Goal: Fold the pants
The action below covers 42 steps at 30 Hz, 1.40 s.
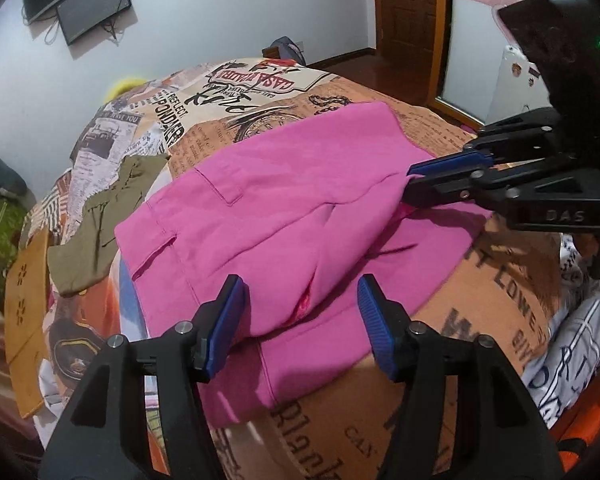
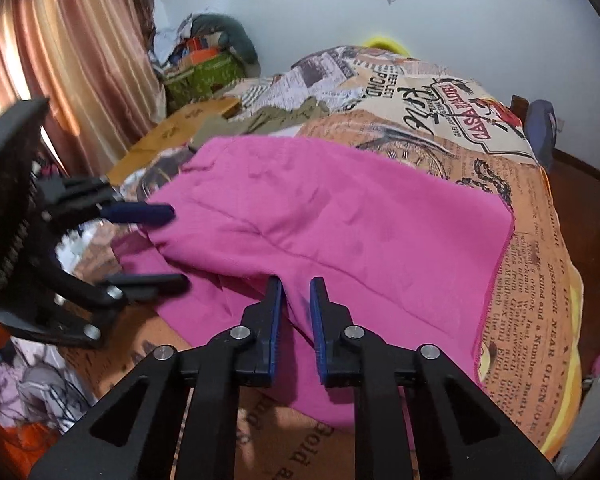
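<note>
The pink pants (image 1: pixel 284 208) are lying half folded on the bed (image 1: pixel 500 280), the right claw (image 2: pixel 296 316) is pinching their raised fold while the left claw (image 1: pixel 304 320) is standing spread and empty, so the fold should be getting laid over slowly, with edges matching.

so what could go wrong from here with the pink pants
1. The right gripper pinches only a thin fold of the pink pants; a pull could slip it free or drag one layer only.
2. The left gripper is open and grips nothing, so that side may bunch or slide on the printed blanket.
3. The olive garment lies against the pants' edge and could get swept into the fold.
</note>
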{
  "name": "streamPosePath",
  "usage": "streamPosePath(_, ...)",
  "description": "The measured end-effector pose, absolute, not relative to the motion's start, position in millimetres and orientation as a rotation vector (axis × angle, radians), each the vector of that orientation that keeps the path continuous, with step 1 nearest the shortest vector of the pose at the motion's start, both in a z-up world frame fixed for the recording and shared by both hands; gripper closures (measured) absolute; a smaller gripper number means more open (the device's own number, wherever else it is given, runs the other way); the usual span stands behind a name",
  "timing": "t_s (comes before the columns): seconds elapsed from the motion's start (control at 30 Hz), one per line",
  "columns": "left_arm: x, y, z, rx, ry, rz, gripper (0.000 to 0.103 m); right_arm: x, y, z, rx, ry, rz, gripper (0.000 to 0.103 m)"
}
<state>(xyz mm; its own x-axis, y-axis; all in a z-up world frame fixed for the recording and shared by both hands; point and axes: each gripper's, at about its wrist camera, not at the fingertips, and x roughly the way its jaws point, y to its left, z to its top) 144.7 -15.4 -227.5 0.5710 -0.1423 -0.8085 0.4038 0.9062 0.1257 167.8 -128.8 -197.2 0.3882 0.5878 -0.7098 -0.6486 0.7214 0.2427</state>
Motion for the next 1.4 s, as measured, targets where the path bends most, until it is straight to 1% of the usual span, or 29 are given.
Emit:
streamPosePath(0.1, 149.4, -16.0, -227.0, 0.331, 0.895, -0.307, 0.044, 168.6, -130.5, -190.6, -0.057, 0.850, 0.789, 0.092)
streamPosePath(0.13, 150.5, -17.2, -227.8, 0.343, 0.892, -0.299, 0.048, 169.0, -130.4, -188.6, -0.057, 0.847, 0.791, 0.093)
streamPosePath(0.17, 151.1, -17.8, -228.3, 0.352, 0.887, -0.293, 0.054, 169.1, -130.0, -188.1, -0.060, 0.846, 0.792, 0.093)
streamPosePath(0.2, 151.5, -18.4, -228.6, 0.364, 0.882, -0.288, 0.069, 168.7, -129.5, -187.9, -0.067, 0.848, 0.796, 0.092)
streamPosePath(0.23, 152.1, -18.4, -228.4, 0.366, 0.884, -0.289, 0.076, 168.5, -128.9, -188.2, -0.075, 0.855, 0.803, 0.092)
streamPosePath(0.27, 152.3, -17.8, -227.0, 0.357, 0.882, -0.289, 0.077, 167.8, -128.3, -189.0, -0.085, 0.865, 0.809, 0.092)
streamPosePath(0.3, 152.2, -17.1, -225.1, 0.350, 0.877, -0.289, 0.082, 166.6, -127.5, -190.3, -0.098, 0.877, 0.818, 0.092)
streamPosePath(0.37, 152.3, -15.1, -220.6, 0.332, 0.867, -0.286, 0.085, 163.6, -126.2, -193.4, -0.119, 0.898, 0.828, 0.089)
streamPosePath(0.4, 153.0, -13.5, -217.9, 0.316, 0.865, -0.287, 0.086, 163.2, -127.1, -194.8, -0.122, 0.901, 0.826, 0.079)
streamPosePath(0.43, 154.1, -11.9, -215.2, 0.297, 0.866, -0.290, 0.087, 162.0, -127.9, -195.6, -0.126, 0.898, 0.819, 0.066)
streamPosePath(0.47, 155.3, -11.6, -213.2, 0.284, 0.867, -0.292, 0.087, 160.4, -128.3, -196.0, -0.131, 0.887, 0.810, 0.061)
streamPosePath(0.5, 156.1, -11.0, -210.6, 0.274, 0.864, -0.290, 0.088, 159.0, -128.3, -196.2, -0.139, 0.868, 0.803, 0.059)
streamPosePath(0.67, 157.7, -11.9, -201.8, 0.259, 0.849, -0.285, 0.089, 162.8, -124.7, -201.7, -0.186, 0.855, 0.758, 0.059)
streamPosePath(0.7, 157.6, -12.4, -201.1, 0.259, 0.846, -0.283, 0.090, 164.9, -125.2, -202.7, -0.188, 0.852, 0.741, 0.060)
streamPosePath(0.73, 157.2, -12.4, -200.1, 0.258, 0.845, -0.284, 0.090, 167.0, -126.8, -203.0, -0.182, 0.850, 0.736, 0.070)
streamPosePath(0.77, 156.9, -12.1, -199.5, 0.257, 0.844, -0.285, 0.090, 169.7, -129.0, -203.3, -0.169, 0.858, 0.737, 0.077)
streamPosePath(0.8, 155.9, -11.8, -198.9, 0.256, 0.841, -0.285, 0.090, 171.0, -130.8, -203.0, -0.160, 0.863, 0.735, 0.088)
streamPosePath(0.9, 151.5, -12.3, -199.3, 0.256, 0.840, -0.292, 0.091, 167.1, -137.0, -196.2, -0.156, 0.821, 0.726, 0.094)
streamPosePath(1.13, 134.5, -16.4, -203.7, 0.252, 0.848, -0.299, 0.091, 148.7, -138.2, -188.3, -0.259, 0.759, 0.732, 0.094)
streamPosePath(1.4, 118.1, -21.2, -214.0, 0.245, 0.883, -0.303, 0.091, 142.7, -143.8, -201.8, -0.285, 0.793, 0.721, 0.094)
